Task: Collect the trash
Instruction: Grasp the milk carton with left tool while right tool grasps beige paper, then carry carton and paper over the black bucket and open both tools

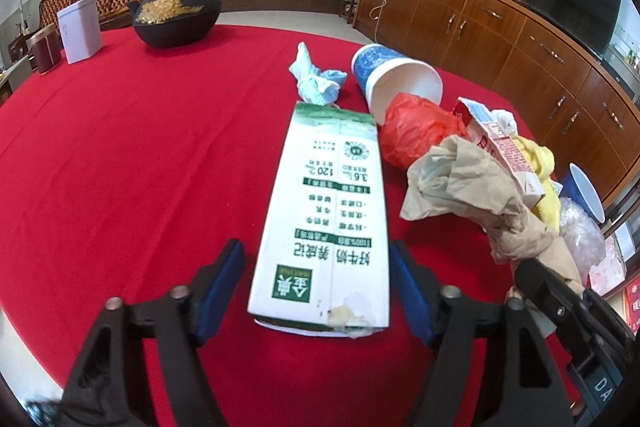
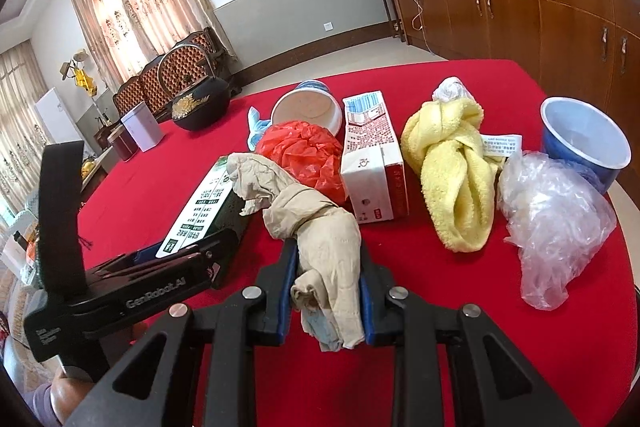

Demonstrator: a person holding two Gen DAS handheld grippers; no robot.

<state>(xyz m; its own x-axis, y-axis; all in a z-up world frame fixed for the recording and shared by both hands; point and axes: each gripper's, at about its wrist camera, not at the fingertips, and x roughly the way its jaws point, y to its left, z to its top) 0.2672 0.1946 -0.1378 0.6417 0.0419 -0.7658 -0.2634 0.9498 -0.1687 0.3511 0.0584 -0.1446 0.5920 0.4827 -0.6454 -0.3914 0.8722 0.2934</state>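
Jaws: right gripper (image 2: pixel 326 301) clenches the limp beige rag (image 2: pixel 316 227) at frame bottom, left gripper (image 1: pixel 318 287) gapes around the light, crushable milk carton (image 1: pixel 326 215), best squeezed across its sides.

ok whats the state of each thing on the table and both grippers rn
left gripper: open, fingers either side of the carton
green milk carton: lying flat
right gripper: shut on the beige rag
beige rag: crumpled, held
paper cup: tipped over
red milk carton: lying down
yellow towel: knotted
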